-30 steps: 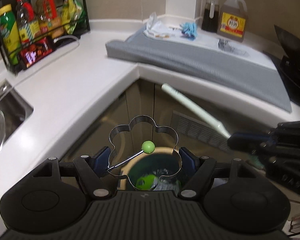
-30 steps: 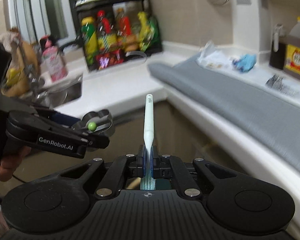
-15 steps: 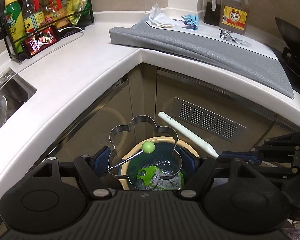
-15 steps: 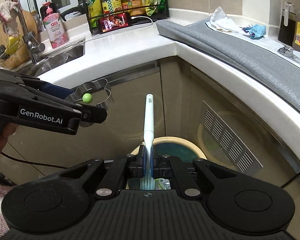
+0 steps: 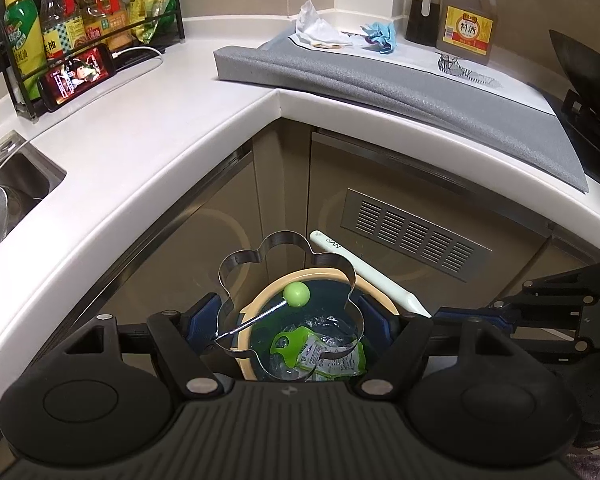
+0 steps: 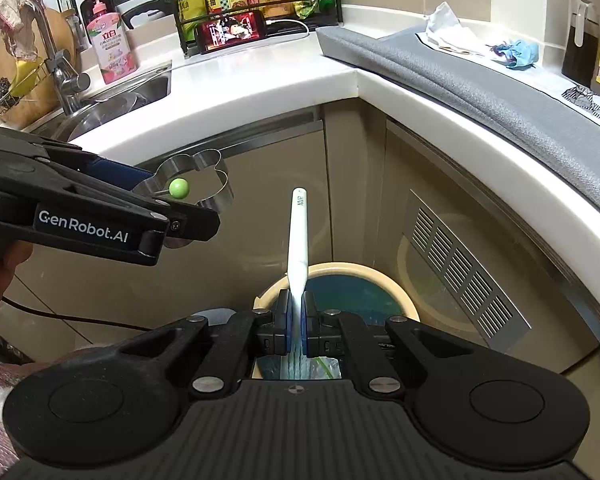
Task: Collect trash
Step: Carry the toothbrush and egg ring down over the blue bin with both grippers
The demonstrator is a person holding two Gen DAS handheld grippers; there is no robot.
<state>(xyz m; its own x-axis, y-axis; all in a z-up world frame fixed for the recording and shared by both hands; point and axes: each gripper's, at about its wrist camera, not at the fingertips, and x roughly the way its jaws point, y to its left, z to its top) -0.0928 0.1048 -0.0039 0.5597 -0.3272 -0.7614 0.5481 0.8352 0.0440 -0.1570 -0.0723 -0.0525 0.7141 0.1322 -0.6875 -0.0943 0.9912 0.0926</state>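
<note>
Lower over bin point(image 6: 396, 292) — both hand-held grippers tilted down, clenching toothbrush point(image 6: 298, 240), egg ring point(image 5: 288, 276).

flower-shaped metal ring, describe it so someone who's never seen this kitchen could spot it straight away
Start at the corner of the white countertop and drop to the cream-rimmed trash bin on the floor below. Above the bin, the left gripper holds the flower-shaped metal ring between its blue fingers. Unlike the white stick beside it, it is a shiny scalloped band with a green ball-tipped wire handle.

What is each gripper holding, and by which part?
The left gripper holds a flower-shaped metal egg ring across its opposite sides. The right gripper is shut on a white toothbrush near its bristle end.
</note>
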